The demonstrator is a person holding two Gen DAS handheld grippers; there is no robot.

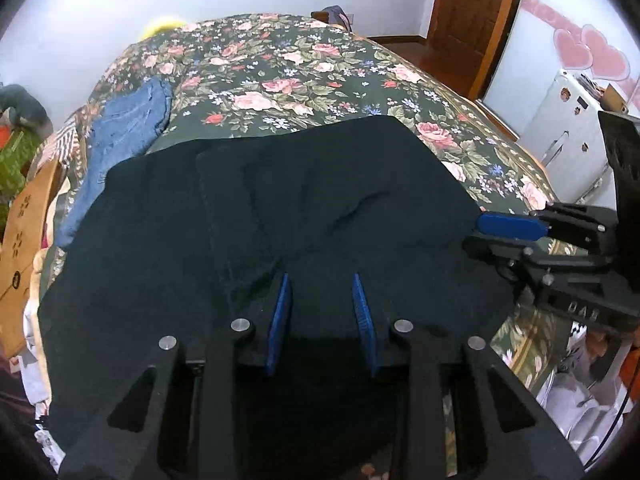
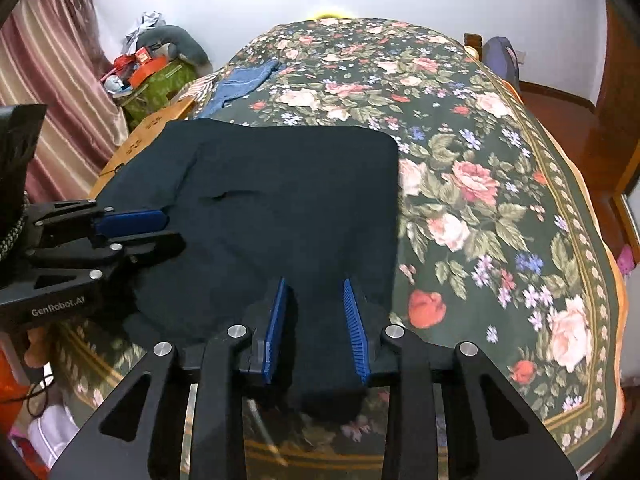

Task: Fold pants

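- The dark pants (image 2: 280,200) lie folded on the near end of the bed (image 2: 480,200), on its floral bedspread — a broad, roughly square dark slab whose near edge reaches the foot of the bed.
- Its long axis cannot be told; one side edge runs straight away from the foot of the bed, and a narrow tab of cloth hangs over the foot edge.
- The right gripper (image 2: 316,320) has its blue pads (image 2: 354,328) set wide, one each side of that tab, not pressed shut on it.
- The left gripper (image 1: 322,316) likewise stands wide over the pants' near edge, cloth between the pads but not pinched.
- Seen in the right wrist view, the left gripper's body carries the white lettering "GenRobot.AI" — the only clear writing.
- A pair of blue jeans (image 1: 120,136) lies beyond the pants, at the bed's far side edge.
- Beside that edge stands a green box (image 2: 160,84) heaped with clutter, near a striped curtain (image 2: 52,92).
- Opposite, past the bed, are a wooden door (image 1: 476,12), a red-brown floor and a wall with pink hearts (image 1: 592,52).
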